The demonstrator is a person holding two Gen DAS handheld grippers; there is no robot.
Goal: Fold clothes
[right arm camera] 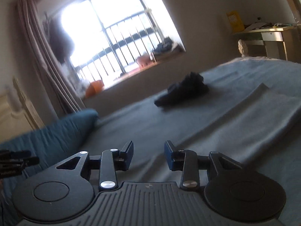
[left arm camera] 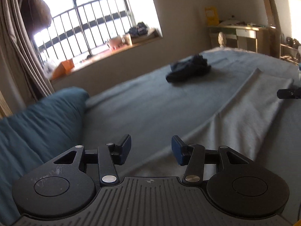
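The left gripper (left arm camera: 151,149) at the bottom of its frame has its jaws parted with nothing between them, above the near edge of a grey cloth (left arm camera: 250,109) spread flat toward the right of the frame on the bed (left arm camera: 131,109). The right gripper (right arm camera: 149,155) is likewise released and empty, bottom centre of its view. A dark crumpled garment (left arm camera: 188,68) lies at centre, farther up the bed. A teal pillow (left arm camera: 37,124) sits at left, a barred window (left arm camera: 90,18) upper left, a desk (left arm camera: 242,32) upper right
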